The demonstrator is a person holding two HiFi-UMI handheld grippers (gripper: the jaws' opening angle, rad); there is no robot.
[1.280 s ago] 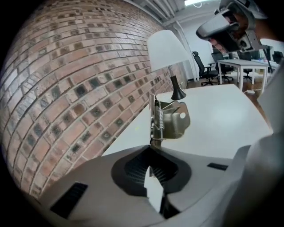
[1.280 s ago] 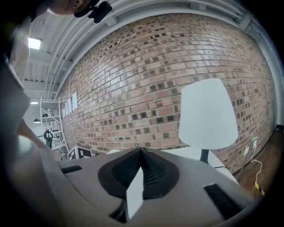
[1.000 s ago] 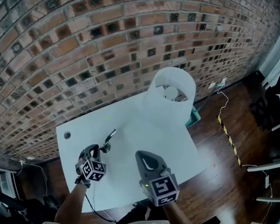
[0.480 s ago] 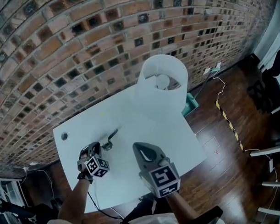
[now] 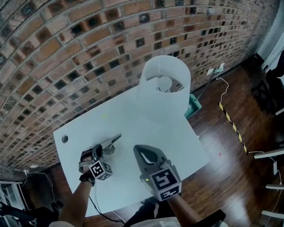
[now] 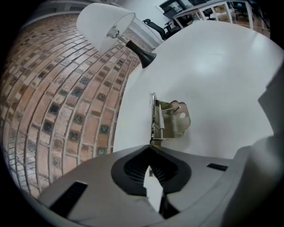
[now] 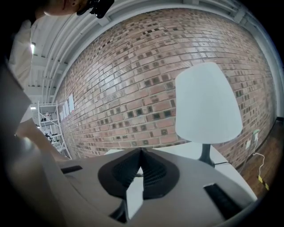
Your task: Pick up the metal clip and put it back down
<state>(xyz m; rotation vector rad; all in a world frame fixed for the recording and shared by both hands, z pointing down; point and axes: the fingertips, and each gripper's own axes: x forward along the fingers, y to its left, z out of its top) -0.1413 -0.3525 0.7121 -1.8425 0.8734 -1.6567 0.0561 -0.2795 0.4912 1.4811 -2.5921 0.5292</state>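
Metal clip (image 6: 171, 119): sprung steel, out in front of the left gripper's tips over the white table (image 5: 147, 120), on the table's left part, near the person. One thin end runs in between the jaws; spring and flat plate stick out free.
Left gripper (image 6: 150, 146): jaws pinched narrow onto that thin end. Grip is at the far tip, probably because the flat tail is the only part slim enough to nip.
Clip height: cannot tell whether it is clear of the table or touching it; in the head view it (image 5: 110, 143) points away from the gripper toward the wall.
Right gripper (image 7: 141, 154): jaws together, nothing between them, held over the table's near edge and well apart from the clip. Likely parked there to stay out of the way.
Lamp (image 5: 164, 84): white shade at the table's far right corner, well apart from the clip, no obstacle.
Brick wall (image 5: 83, 43): behind the table.
Step, judged: clip in hand, the put-down not yet done.
Risk: tip-only hold, so the clip could swivel or slip.
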